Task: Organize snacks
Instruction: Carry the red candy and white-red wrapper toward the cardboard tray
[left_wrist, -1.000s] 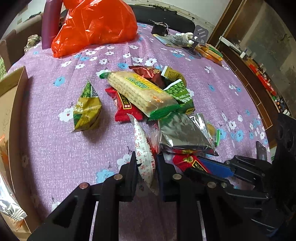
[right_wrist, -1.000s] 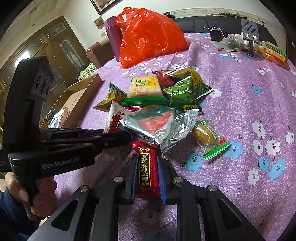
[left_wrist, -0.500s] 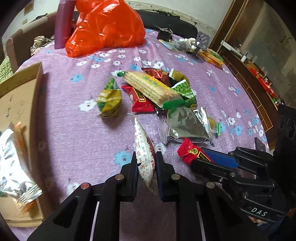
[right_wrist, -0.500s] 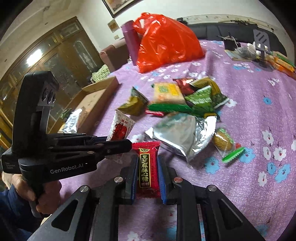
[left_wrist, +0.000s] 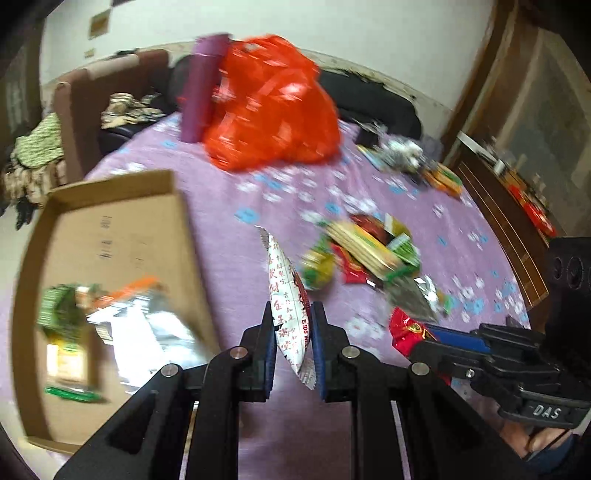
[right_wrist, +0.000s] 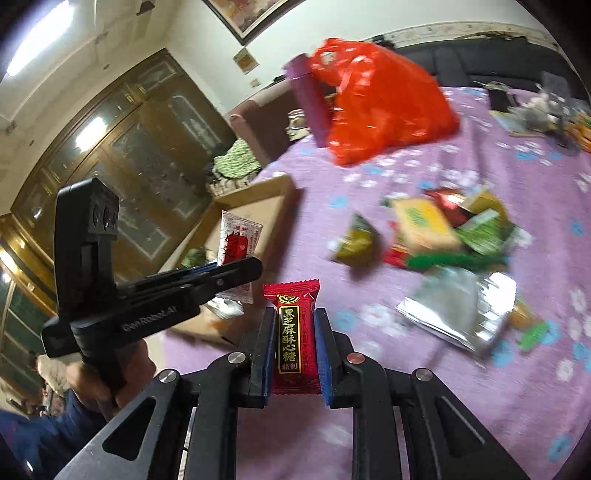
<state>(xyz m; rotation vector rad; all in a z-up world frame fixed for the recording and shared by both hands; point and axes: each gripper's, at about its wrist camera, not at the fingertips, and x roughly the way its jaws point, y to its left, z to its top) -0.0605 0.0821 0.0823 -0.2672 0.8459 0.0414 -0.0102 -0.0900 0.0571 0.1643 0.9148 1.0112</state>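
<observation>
- While both packets hang clear of the surface, carry them over the cardboard box (left_wrist: 110, 229).
- Left gripper (left_wrist: 291, 328) fingers clamp the white packet (left_wrist: 286, 291) beside the box.
- Right gripper (right_wrist: 294, 332) fingers clamp the red candy (right_wrist: 293, 332); release inside.

Tablecloth (left_wrist: 236, 258): purple cloth, matt, printed with small flowers. Cardboard box (left_wrist: 122, 229), left: plain brown, matt, paper-like. Orange bag (left_wrist: 273, 110), far: thin glossy plastic, crinkled. Silver pouch (right_wrist: 461, 310), right: shiny foil, creased. Red candy wrapper (right_wrist: 291, 339): glossy plastic film, crimped ends. White snack packet (left_wrist: 290, 306): smooth printed film. Cabinet (right_wrist: 147, 147), far left: dark polished wood with glass panels.
</observation>
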